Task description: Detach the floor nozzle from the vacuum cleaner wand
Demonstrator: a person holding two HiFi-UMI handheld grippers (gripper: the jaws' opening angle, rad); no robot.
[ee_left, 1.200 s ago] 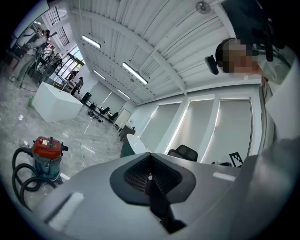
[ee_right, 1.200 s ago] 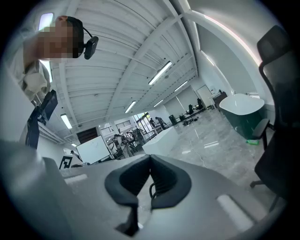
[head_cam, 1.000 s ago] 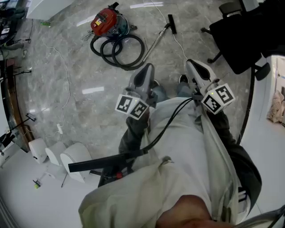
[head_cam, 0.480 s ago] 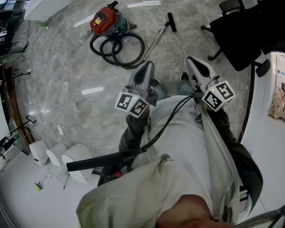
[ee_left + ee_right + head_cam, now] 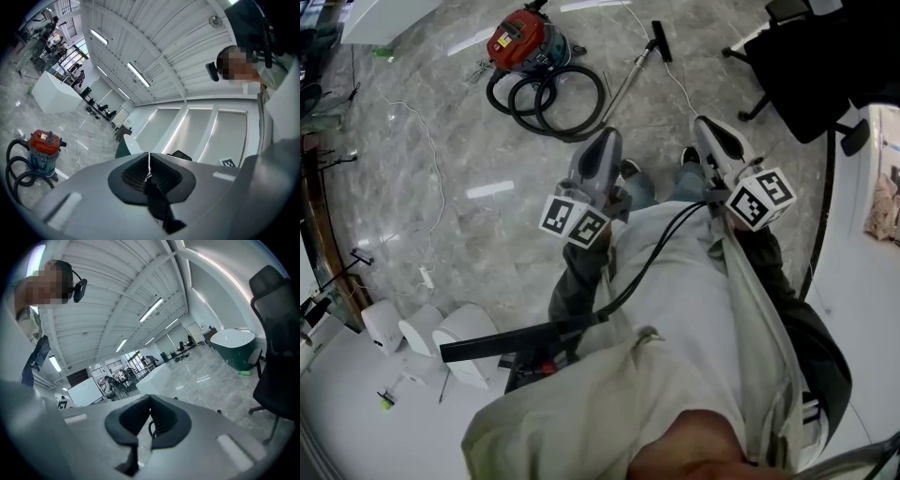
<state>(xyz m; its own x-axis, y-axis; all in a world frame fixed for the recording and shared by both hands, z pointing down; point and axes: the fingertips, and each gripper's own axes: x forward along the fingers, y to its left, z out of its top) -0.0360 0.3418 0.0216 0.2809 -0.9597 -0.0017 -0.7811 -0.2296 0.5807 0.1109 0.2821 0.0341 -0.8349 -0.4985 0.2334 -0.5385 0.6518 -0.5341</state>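
Observation:
The red canister vacuum (image 5: 521, 41) stands on the grey marble floor at the top, its black hose (image 5: 549, 99) coiled beside it. The metal wand (image 5: 625, 84) runs up to the black floor nozzle (image 5: 661, 43), which sits on its end. Both grippers hang in front of the person's body, well short of the wand. My left gripper (image 5: 610, 138) is shut and holds nothing; its view shows the jaws (image 5: 149, 161) meeting and the vacuum (image 5: 44, 146) at lower left. My right gripper (image 5: 704, 126) is shut too, its jaws (image 5: 150, 405) together and holding nothing.
A black office chair (image 5: 814, 62) stands at the upper right, close to the nozzle, and shows in the right gripper view (image 5: 277, 348). A white cable (image 5: 434, 159) trails over the floor at left. White round units (image 5: 457, 334) sit at lower left. A white desk edge (image 5: 862, 291) runs along the right.
Both grippers have drifted a little across the floor toward the vacuum, which now sits higher in the head view. Both pairs of jaws stayed shut.

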